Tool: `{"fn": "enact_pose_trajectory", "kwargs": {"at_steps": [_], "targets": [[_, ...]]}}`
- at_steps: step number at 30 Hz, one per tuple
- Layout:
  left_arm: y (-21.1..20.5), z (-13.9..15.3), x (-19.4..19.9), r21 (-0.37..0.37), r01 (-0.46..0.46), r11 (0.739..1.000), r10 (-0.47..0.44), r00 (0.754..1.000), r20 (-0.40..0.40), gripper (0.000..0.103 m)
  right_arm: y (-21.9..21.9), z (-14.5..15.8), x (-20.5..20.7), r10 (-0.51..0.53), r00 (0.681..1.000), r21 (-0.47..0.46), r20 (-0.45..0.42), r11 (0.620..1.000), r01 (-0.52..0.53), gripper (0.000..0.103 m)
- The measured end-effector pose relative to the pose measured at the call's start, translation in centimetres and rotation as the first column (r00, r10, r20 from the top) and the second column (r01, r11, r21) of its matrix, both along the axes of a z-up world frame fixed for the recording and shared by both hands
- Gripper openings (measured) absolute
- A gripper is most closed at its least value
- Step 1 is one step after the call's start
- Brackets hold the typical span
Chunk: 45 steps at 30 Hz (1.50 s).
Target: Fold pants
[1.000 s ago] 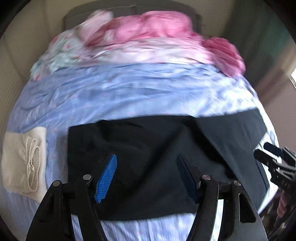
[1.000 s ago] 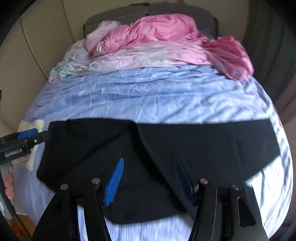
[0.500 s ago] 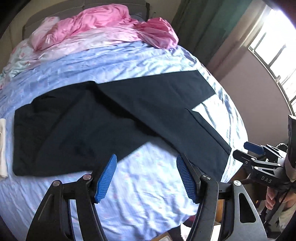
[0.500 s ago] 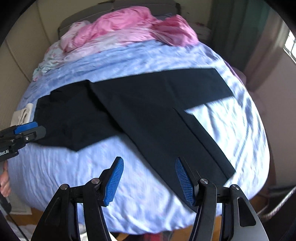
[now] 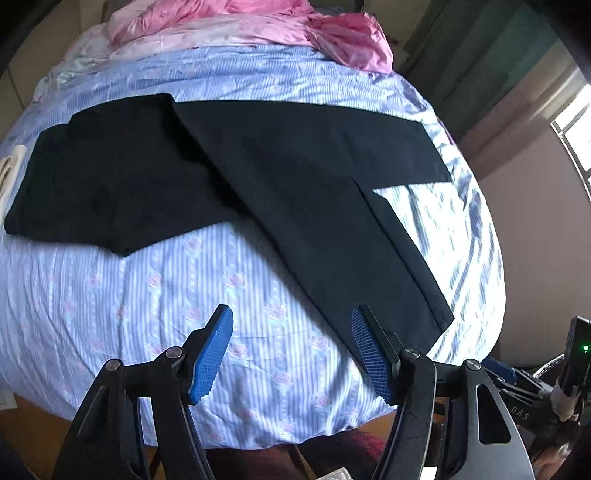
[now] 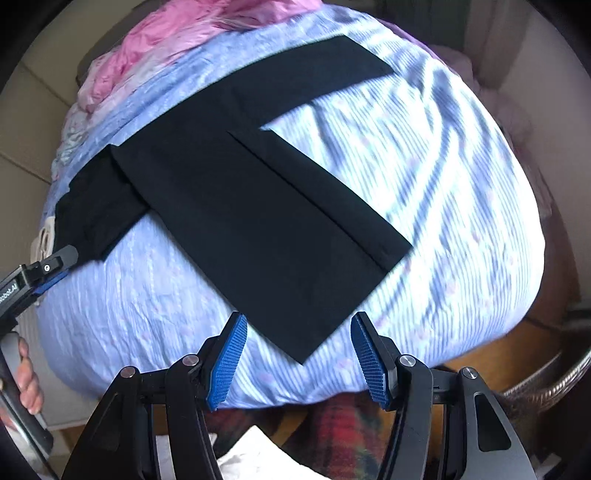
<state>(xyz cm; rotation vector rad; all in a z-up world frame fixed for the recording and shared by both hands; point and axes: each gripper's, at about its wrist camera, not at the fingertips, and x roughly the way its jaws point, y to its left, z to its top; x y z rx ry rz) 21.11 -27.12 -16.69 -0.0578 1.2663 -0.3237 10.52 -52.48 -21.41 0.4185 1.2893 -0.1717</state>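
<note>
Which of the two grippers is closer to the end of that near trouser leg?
Right gripper: the leg end lies just ahead. Left gripper sits off to its left side.

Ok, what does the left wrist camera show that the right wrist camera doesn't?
Only the left wrist view shows the whole waist end of the black pants, the window and green curtain. Only the right wrist view shows the person's left hand and the plaid fabric below the bed. Both show the pants legs spread apart on the blue sheet, the pink bedding, and both grippers open and empty.
</note>
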Motion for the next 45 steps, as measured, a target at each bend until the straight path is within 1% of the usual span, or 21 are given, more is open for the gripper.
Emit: {"fn": "enact_pose_trajectory", "kwargs": {"at_steps": [3,7,10,15,18,20,22,24,28,31,33,35,36,37,38,39,40,41,42,44,45], "targets": [[-0.9,-0.6,0.3,0.04,0.015,0.999,-0.015,1.0,0.007,0.065,-1.2,-1.5,-0.9,-0.037,0.999,0.036,-0.014,0.999,0.037,0.059],[-1.6,-1.7,1.5,0.073,0.025,0.997,-0.026,1.0,0.012,0.065,-2.4,-4.6,-1.3,-0.123,0.99,0.106,-0.067,0.986,0.129,0.059],[-1.9,-2.8,2.6,0.087,0.047,0.995,-0.046,0.999,-0.013,0.065,-2.5,-7.0,-1.5,-0.199,0.974,0.167,-0.105,0.962,0.214,0.059],[-2.3,-5.1,4.3,0.089,0.128,0.988,-0.123,0.991,-0.061,0.065,-1.2,-9.6,-2.5,-0.31,0.939,0.223,-0.15,0.914,0.338,0.059],[-2.3,-6.5,5.4,0.061,0.164,0.985,-0.158,0.983,-0.099,0.066,0.0,-10.9,-3.5,-0.387,0.907,0.245,-0.166,0.874,0.418,0.059],[-2.5,-7.6,6.2,0.051,0.194,0.98,-0.187,0.975,-0.119,0.065,0.7,-11.8,-4.2,-0.445,0.879,0.263,-0.17,0.839,0.476,0.059],[-3.0,-8.6,6.8,0.043,0.226,0.973,-0.218,0.967,-0.131,0.065,1.3,-12.9,-4.8,-0.505,0.845,0.286,-0.176,0.795,0.535,0.059],[-3.3,-9.5,7.4,0.024,0.237,0.971,-0.231,0.961,-0.152,0.065,1.6,-14.1,-5.4,-0.561,0.807,0.307,-0.182,0.748,0.589,0.059],[-3.9,-11.2,8.7,-0.034,0.219,0.975,-0.222,0.955,-0.198,0.065,2.4,-16.0,-5.7,-0.626,0.753,0.321,-0.202,0.684,0.655,0.059],[-3.9,-12.9,9.7,-0.051,0.182,0.982,-0.189,0.954,-0.231,0.065,2.7,-17.0,-5.1,-0.661,0.715,0.344,-0.227,0.632,0.694,0.059],[-3.7,-14.3,10.3,-0.057,0.148,0.987,-0.158,0.95,-0.268,0.064,2.8,-17.4,-4.7,-0.673,0.701,0.332,-0.235,0.622,0.709,0.059],[-3.6,-15.5,10.7,-0.066,0.114,0.991,-0.128,0.945,-0.302,0.057,2.8,-17.4,-4.2,-0.679,0.696,0.326,-0.232,0.62,0.713,0.058],[-3.6,-15.9,10.9,-0.072,0.099,0.992,-0.117,0.943,-0.312,0.056,2.9,-17.4,-3.8,-0.678,0.697,0.32,-0.232,0.624,0.713,0.056],[-3.5,-16.1,11.0,-0.076,0.081,0.994,-0.101,0.943,-0.316,0.051,3.0,-17.4,-3.6,-0.675,0.7,0.312,-0.233,0.63,0.711,0.054],[-3.5,-16.2,11.0,-0.076,0.072,0.994,-0.093,0.944,-0.317,0.039,3.1,-17.3,-3.3,-0.67,0.703,0.298,-0.238,0.639,0.709,0.047],[-3.6,-16.3,11.0,-0.083,0.073,0.994,-0.096,0.941,-0.323,0.03,3.1,-17.2,-3.0,-0.666,0.707,0.288,-0.239,0.647,0.706,0.043],[-3.7,-16.3,10.9,-0.102,0.082,0.991,-0.112,0.936,-0.335,0.012,2.9,-16.9,-2.6,-0.661,0.712,0.281,-0.238,0.654,0.702,0.033],[-3.9,-16.1,10.8,-0.121,0.095,0.988,-0.132,0.929,-0.345,0.005,2.7,-16.7,-2.6,-0.652,0.719,0.276,-0.239,0.665,0.694,0.017],[-4.2,-15.6,10.6,-0.125,0.105,0.987,-0.142,0.932,-0.334,0.005,2.5,-16.3,-2.4,-0.642,0.73,0.278,-0.234,0.675,0.683,0.015],[-4.4,-14.1,10.4,-0.136,0.124,0.983,-0.16,0.938,-0.307,0.004,2.0,-15.3,-2.3,-0.638,0.737,0.291,-0.224,0.678,0.675,0.008],[-4.5,-13.3,10.3,-0.145,0.132,0.981,-0.169,0.942,-0.291,0.004,1.6,-14.4,-2.3,-0.642,0.738,0.299,-0.211,0.676,0.673,0.007]]}}
